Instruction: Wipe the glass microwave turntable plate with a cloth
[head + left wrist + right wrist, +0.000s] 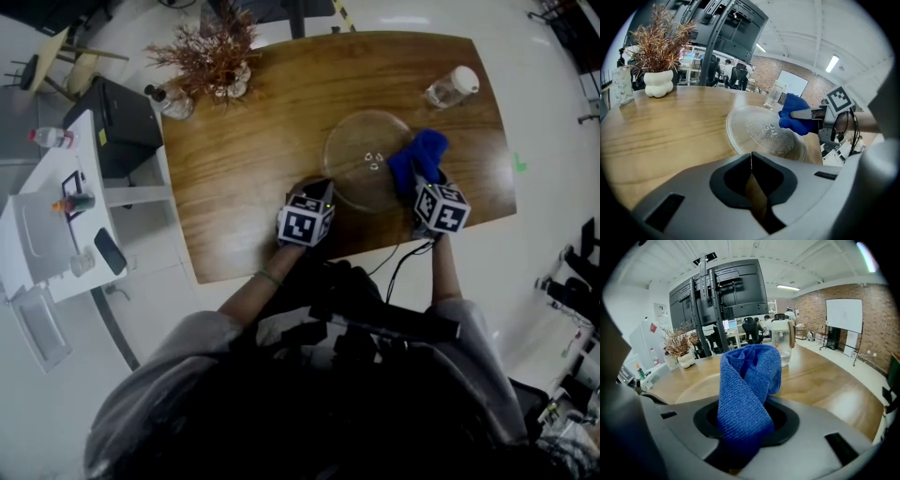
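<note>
our right gripper (740, 437) pinches the blue cloth (749, 380) over the glass plate (361, 155); our left gripper (751, 161), jaws pressed together and empty, is by its near rim.

Head view: the blue microfibre cloth (419, 157) covers the right rim of the round clear glass turntable plate (361, 155) and buries the tips of the right gripper (425, 187).

Right gripper view: cloth fills the jaw gap, so the pads are unseen. The plate sits mostly behind cloth and gripper body.

Left gripper view: the plate's near rim is cut off by the body of the left gripper (751, 158). The raised marks (771, 132) at plate centre are too small to read. The background people (726, 71) are too small to make out.
</note>
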Motion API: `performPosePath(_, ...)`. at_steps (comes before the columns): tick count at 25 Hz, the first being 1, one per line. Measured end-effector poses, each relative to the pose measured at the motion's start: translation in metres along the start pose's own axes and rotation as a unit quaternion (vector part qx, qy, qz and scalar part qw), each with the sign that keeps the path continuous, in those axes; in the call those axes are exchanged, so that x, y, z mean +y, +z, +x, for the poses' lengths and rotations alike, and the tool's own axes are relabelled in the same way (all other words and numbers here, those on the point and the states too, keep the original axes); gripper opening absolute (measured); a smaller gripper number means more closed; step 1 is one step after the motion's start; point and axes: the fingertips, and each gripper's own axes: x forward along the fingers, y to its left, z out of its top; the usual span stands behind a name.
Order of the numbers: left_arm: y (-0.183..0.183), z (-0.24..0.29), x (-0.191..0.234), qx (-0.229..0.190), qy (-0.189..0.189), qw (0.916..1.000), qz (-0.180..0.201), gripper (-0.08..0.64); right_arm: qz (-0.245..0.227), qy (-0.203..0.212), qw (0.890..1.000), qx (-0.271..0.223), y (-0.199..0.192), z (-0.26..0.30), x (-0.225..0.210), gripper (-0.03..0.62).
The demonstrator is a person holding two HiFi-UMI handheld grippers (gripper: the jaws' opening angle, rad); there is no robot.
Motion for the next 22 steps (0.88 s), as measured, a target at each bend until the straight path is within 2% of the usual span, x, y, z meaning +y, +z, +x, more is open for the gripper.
performPosePath(3, -0.001, 0.000, 0.000, 0.000, 0.000, 1.0000, 0.000, 0.005, 0.014, -0.023, 1.000, -0.002, -0.001, -0.006, -0.015, 0.164)
performPosePath(7, -0.001, 0.000, 0.000, 0.000, 0.001, 1.0000, 0.001, 0.005, 0.036, -0.023, 0.999, -0.010, 0.000, -0.005, -0.006, 0.164)
performPosePath(9, -0.001, 0.000, -0.001, 0.000, 0.000, 1.0000, 0.000, 0.005, 0.034, -0.009, 0.999, -0.016, 0.007, -0.010, 0.016, 0.164)
performPosePath(12, 0.000, 0.000, -0.001, -0.001, 0.000, 1.0000, 0.001, 0.005, 0.025, 0.040, 0.999, -0.022, 0.011, -0.017, 0.063, 0.164)
performPosePath(17, -0.002, -0.001, 0.000, 0.003, 0.002, 1.0000, -0.001, 0.005, -0.031, 0.122, 0.992, 0.007, -0.008, -0.016, 0.145, 0.164)
performPosePath(19, -0.003, -0.001, -0.001, 0.004, 0.003, 1.0000, 0.001, 0.005, -0.063, 0.136, 0.988, 0.025, -0.021, -0.012, 0.166, 0.164)
performPosePath(22, -0.003, 0.000, -0.001, 0.002, 0.002, 1.0000, 0.001, 0.003, -0.108, 0.132, 0.985, 0.029, -0.030, -0.009, 0.176, 0.164)
